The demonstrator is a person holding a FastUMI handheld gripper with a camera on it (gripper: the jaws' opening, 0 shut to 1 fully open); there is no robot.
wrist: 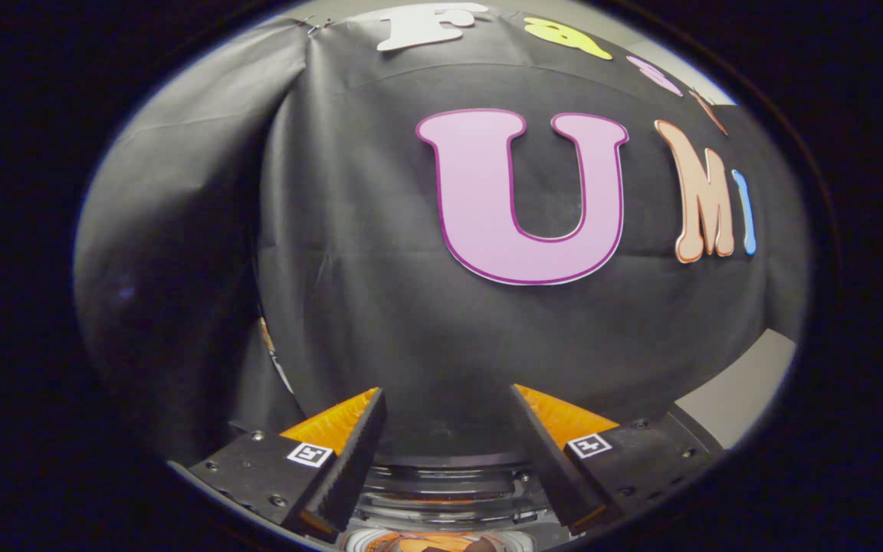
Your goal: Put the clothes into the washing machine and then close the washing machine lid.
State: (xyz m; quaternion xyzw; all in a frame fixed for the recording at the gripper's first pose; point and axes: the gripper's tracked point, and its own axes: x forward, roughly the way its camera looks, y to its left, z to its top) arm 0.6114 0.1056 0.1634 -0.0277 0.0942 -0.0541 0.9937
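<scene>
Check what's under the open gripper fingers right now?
The gripper is open, gripping nothing. Below, between its fingers, sits the washing machine rim with something orange at the very bottom. The drum's inside is mostly hidden; clothes can't be confirmed.

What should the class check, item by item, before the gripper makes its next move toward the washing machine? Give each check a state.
1. Gripper open: ok, its fingers stand wide apart.
2. Nothing caught between the fingers: ok, just the booth's black cloth wall shows through the gap.
3. Clothes held: not ok, neither finger presses on any garment.
4. Washing machine located: cannot tell; a round ribbed rim lies low between the fingers, but too little of it shows to name it.
5. Lid open: cannot tell.
6. Aim: not ok, the gripper faces the cloth wall rather than down at any clothes.
</scene>
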